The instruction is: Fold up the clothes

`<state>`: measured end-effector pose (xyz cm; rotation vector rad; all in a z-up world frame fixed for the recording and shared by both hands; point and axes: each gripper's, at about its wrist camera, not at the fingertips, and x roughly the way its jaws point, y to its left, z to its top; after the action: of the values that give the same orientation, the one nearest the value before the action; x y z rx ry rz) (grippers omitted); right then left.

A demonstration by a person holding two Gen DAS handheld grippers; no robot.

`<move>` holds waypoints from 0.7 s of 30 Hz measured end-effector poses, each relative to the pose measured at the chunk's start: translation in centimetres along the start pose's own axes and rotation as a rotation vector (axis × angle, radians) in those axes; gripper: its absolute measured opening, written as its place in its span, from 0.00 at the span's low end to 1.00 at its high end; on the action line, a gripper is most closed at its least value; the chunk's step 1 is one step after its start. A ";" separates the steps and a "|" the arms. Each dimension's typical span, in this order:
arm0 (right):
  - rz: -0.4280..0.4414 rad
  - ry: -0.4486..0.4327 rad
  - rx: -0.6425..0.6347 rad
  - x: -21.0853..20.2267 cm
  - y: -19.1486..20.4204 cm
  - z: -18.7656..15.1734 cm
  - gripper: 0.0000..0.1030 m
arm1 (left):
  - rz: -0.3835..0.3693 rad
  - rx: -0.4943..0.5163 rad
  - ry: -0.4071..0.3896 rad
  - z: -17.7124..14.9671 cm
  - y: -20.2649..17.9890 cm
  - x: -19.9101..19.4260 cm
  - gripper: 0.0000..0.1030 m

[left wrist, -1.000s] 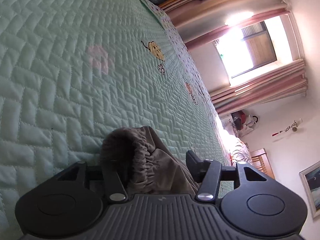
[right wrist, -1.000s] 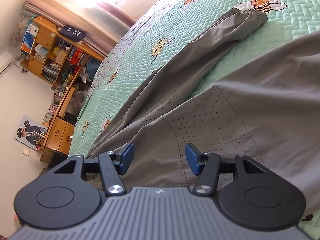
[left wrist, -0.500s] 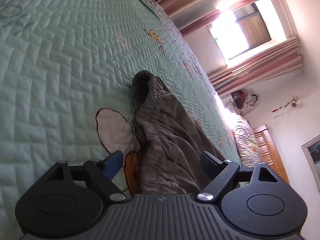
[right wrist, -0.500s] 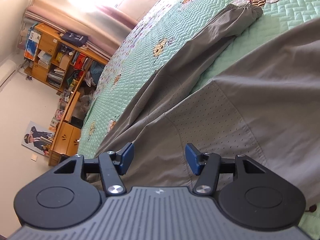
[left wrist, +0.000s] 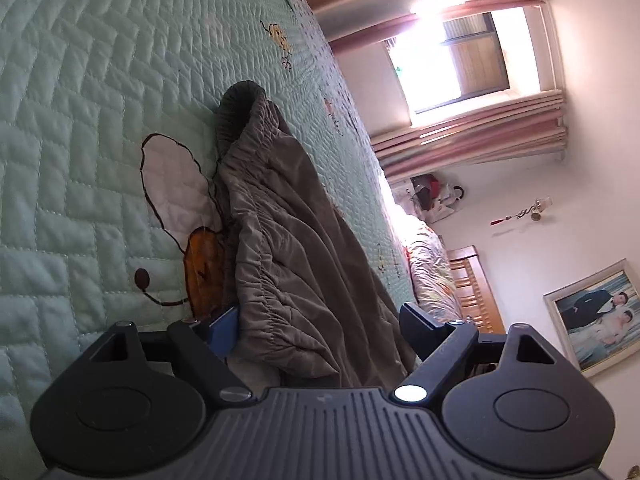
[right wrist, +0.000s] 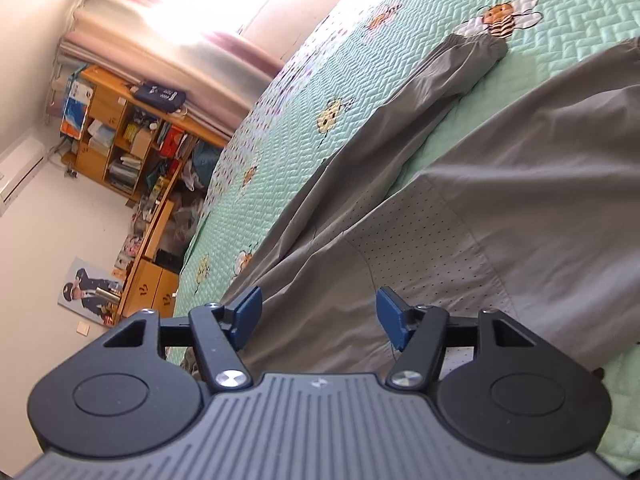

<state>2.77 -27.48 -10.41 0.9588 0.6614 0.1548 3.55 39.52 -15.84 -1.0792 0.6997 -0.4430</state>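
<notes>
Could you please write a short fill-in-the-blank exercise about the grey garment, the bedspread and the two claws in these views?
1. Both the left claw and the right claw have their jaws ____.
2. The grey sleeve's elastic cuff lies against an embroidered ____ on the quilt.
3. The quilt's main colour is pale ____.
4. The perforated panel of the garment shows in the ____ wrist view.

Missing words: open; bee; green; right

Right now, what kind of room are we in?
Most likely a bedroom at home. A mint-green quilted bedspread with stitched bees covers a big bed, with grey trousers laid on it. There is a curtained window, and a wooden bookshelf crammed with books.
</notes>
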 end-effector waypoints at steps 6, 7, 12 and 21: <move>0.007 0.010 -0.012 0.0 0.6 -0.4 0.63 | 0.009 0.014 0.036 -0.4 0.0 1.2 0.70; 0.005 0.013 -0.009 0.0 0.6 -0.4 0.64 | 0.061 0.035 0.054 -0.4 -0.1 1.7 0.63; -0.015 0.032 0.008 0.3 0.6 -0.8 0.66 | 0.192 0.104 0.072 -0.5 -0.5 2.5 0.10; -0.024 0.010 0.008 -1.2 0.3 -0.7 0.69 | 0.415 0.372 0.100 1.8 -7.6 -2.9 0.07</move>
<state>1.52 -27.31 -9.90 0.9579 0.6828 0.1361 2.83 39.38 -7.57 -0.5455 0.8662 -0.2545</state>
